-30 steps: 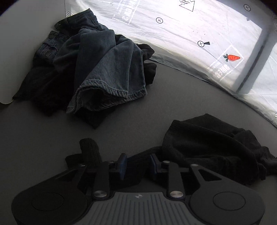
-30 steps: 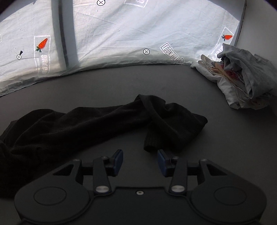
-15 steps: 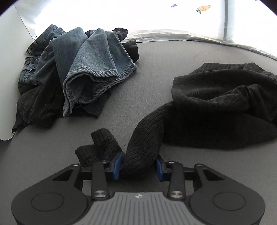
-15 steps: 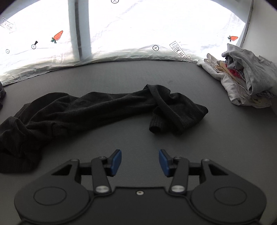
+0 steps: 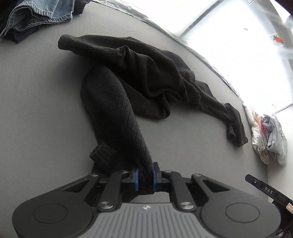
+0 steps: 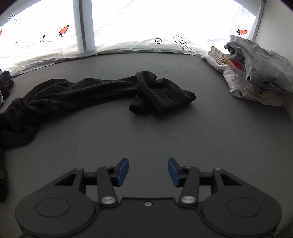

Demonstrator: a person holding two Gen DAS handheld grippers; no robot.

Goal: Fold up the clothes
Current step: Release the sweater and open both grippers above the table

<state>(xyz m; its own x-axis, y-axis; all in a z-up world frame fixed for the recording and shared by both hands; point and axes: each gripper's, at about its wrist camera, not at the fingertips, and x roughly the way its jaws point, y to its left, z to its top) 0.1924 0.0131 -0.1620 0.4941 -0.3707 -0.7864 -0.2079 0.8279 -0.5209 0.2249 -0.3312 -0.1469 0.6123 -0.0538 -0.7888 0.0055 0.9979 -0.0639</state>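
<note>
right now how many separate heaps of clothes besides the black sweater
2: a denim jeans pile at the far left of the grey table, and a light mixed pile at the far right. More may lie out of view.

Black hand-held gripper (image 6: 148, 171) bodies, blue finger pads (image 6: 122, 171), silver screws, ribbed grey panel (image 5: 146, 219) on the left.

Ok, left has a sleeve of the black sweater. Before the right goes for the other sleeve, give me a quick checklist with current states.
1. Left hand-held gripper clamped on a sleeve of the black sweater: ok.
2. Right hand-held gripper open and empty: ok.
3. Other sleeve cuff visible ahead of the right one: ok.
4. Path to that cuff free of other garments across the grey table: ok.
5. Sweater body flat: not ok, it lies bunched and twisted.
6. Jeans pile and light clothes pile apart from the sweater: ok.
</note>
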